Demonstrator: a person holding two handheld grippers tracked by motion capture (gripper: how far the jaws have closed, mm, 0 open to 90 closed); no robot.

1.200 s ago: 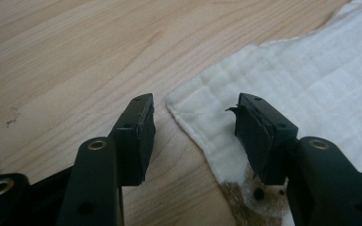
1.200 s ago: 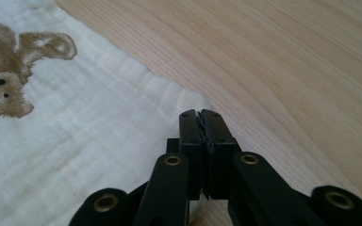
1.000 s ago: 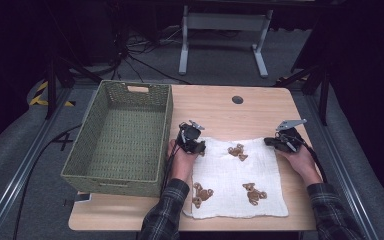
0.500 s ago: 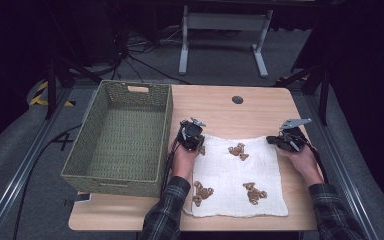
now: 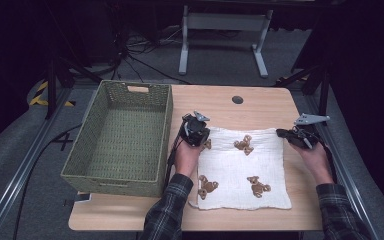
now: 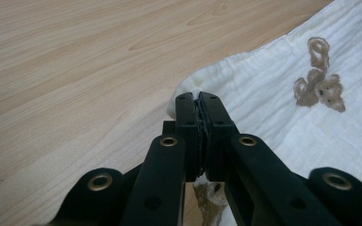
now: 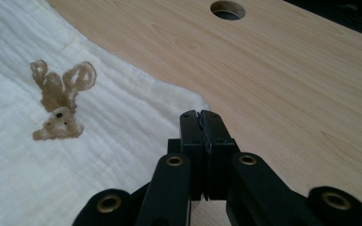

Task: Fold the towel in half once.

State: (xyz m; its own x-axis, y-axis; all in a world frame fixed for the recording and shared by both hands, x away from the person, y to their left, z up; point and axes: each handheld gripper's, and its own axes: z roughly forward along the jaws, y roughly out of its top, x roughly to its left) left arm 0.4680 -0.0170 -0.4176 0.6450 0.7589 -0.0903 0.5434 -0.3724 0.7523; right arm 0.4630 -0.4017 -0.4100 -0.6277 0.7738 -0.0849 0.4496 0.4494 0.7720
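- The left gripper sat in the person's left hand, fingers just closed and pressed together.
- The right gripper, forearm angled inward, kept its fingers clamped.

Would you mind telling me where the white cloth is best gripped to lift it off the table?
Grip the white cloth at its two far corners, coming in low from the near side. It lies flat and limp, so only the thin edges give the jaws purchase. The left gripper is shut on the far left corner; the right gripper is shut at the far right corner, by the table.
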